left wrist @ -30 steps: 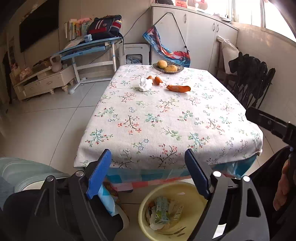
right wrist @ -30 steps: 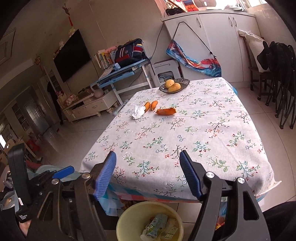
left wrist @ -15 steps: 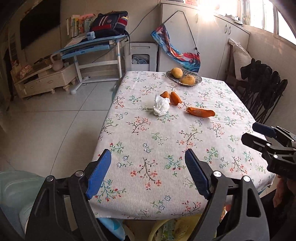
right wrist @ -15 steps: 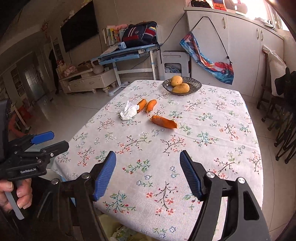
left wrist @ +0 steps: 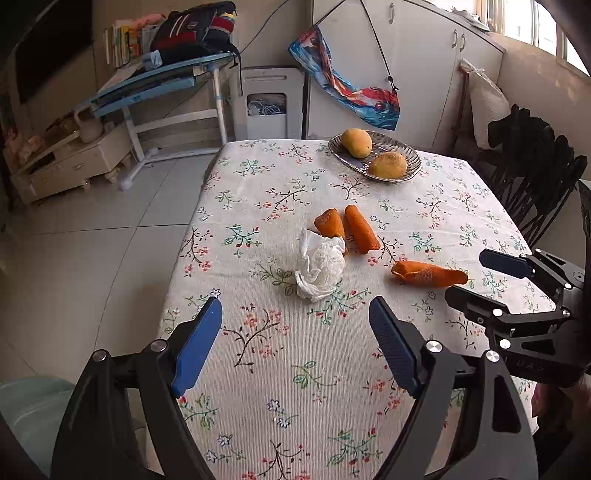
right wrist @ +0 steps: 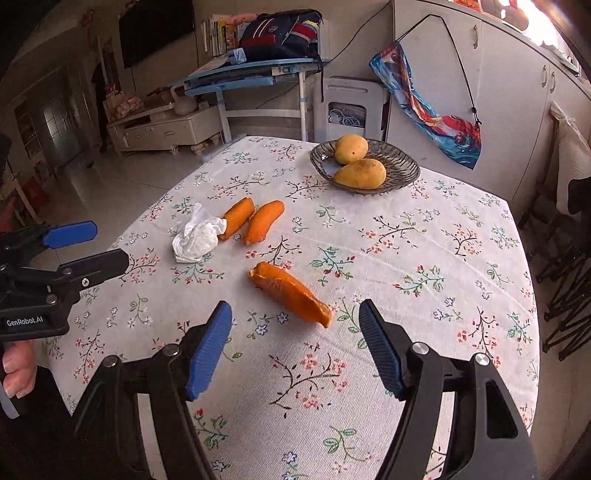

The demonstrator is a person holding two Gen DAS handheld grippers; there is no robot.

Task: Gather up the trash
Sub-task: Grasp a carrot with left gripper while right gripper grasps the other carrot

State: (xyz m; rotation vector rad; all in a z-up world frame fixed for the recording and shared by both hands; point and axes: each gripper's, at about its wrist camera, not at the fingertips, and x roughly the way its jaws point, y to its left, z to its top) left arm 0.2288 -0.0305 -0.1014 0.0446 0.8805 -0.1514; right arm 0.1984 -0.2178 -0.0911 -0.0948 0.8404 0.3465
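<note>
Orange peels (right wrist: pixel 290 293) and a crumpled tissue (left wrist: pixel 320 266) lie on my desk (left wrist: pixel 295 369), both my left gripper (left wrist: pixel 295 347) and right gripper (right wrist: pixel 295 349) wide and empty.

From my seat I count three pieces of orange peel on the tablecloth (left wrist: pixel 295 369) — a pair (left wrist: pixel 347 227) lying side by side and a single peel (right wrist: pixel 290 293) on its own nearer to me. There is one crumpled white tissue (left wrist: pixel 320 267) touching the pair. One dish (right wrist: pixel 400 168) sits at the far end, with two mangoes (right wrist: pixel 360 173) in it. Two grippers are in view — the left gripper (left wrist: pixel 295 345) and the right gripper (right wrist: pixel 295 345), each with two blue-padded fingers (right wrist: pixel 208 349).

Beyond the table I make out one backpack (left wrist: pixel 195 31), one blue desk (left wrist: pixel 162 79), and one white appliance (left wrist: pixel 267 103).
</note>
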